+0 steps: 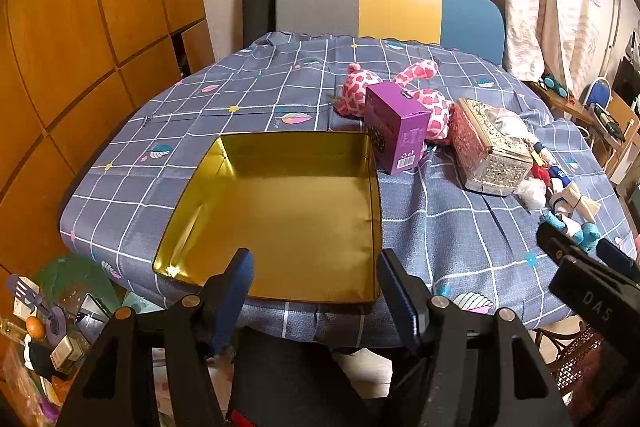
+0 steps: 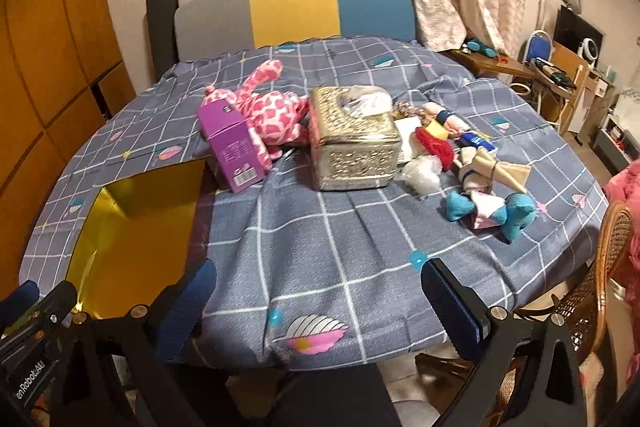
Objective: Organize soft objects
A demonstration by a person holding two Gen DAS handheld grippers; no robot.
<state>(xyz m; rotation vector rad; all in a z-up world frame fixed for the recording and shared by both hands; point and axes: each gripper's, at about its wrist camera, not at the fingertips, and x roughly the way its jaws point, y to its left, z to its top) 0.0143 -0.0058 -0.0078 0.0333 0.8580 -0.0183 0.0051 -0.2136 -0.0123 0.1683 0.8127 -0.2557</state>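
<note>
The left gripper [image 1: 316, 283], jaws apart and holding nothing, tilts down over the near edge of the gold tin [image 1: 280, 203] at the tabletop's [image 2: 320, 247] front. The right gripper [image 2: 316, 303], likewise released, angles down beside it. Mid-tabletop, the pink plush [image 2: 272, 111] lies lengthwise toward the far edge, seemingly on its side.

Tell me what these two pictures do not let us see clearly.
- Plush toy, left wrist view: the purple box hides its middle.
- Gold tin, right wrist view: the near corner is covered by the left gripper.
- Small soft items, both views: piled and too small to name.
- Tissue box: its far side is hidden.
</note>
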